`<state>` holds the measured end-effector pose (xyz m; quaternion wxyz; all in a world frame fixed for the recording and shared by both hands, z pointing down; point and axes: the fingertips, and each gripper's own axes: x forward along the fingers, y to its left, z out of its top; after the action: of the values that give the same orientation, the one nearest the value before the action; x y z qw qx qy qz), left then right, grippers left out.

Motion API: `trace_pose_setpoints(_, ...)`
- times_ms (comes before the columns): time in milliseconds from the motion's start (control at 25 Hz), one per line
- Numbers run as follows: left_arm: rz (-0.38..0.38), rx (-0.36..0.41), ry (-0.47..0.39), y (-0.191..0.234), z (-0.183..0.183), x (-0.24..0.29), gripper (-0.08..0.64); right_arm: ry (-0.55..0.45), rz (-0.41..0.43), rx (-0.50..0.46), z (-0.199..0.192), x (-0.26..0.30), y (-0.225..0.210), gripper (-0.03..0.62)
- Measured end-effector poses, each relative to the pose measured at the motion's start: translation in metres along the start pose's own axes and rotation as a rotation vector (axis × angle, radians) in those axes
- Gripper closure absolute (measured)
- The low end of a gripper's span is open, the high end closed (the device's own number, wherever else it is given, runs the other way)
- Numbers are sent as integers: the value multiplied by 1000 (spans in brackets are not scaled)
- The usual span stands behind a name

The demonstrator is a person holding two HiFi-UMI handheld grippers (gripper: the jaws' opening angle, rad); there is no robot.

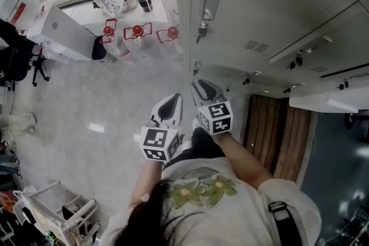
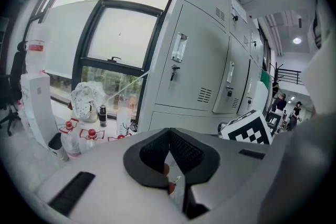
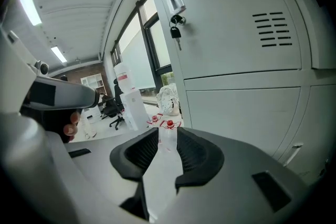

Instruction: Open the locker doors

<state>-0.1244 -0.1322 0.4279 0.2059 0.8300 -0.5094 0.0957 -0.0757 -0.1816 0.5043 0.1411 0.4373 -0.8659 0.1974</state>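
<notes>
speckled floor (image 1: pixel 86 101) beside smooth grey metal locker doors (image 1: pixel 259 3)

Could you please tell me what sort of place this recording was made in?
Likely an office locker area: grey metal lockers with keys in the locks, a large window, and water jugs on the floor.

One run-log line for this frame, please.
left gripper: shut, nothing held | right gripper: open, nothing held | nearest locker door: closed, key in lock | contact with door: none

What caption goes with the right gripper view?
Empty right claw, jaws apart, faces a closed locker door with hanging keys.
</notes>
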Motion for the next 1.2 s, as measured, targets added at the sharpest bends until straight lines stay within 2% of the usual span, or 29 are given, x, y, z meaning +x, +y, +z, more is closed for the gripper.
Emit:
trace_pose_setpoints(440, 16, -34, 13, 11, -19, 20, 529, 52, -27, 47, -31, 40, -27, 482)
trace_pose_setpoints(720, 3, -34, 10, 7, -20, 25, 529, 44, -83, 28, -40, 63, -43, 480)
trace_pose_setpoints(1200, 12, -55, 25, 14, -35, 43, 529, 71, -109, 56, -65, 96, -62, 480)
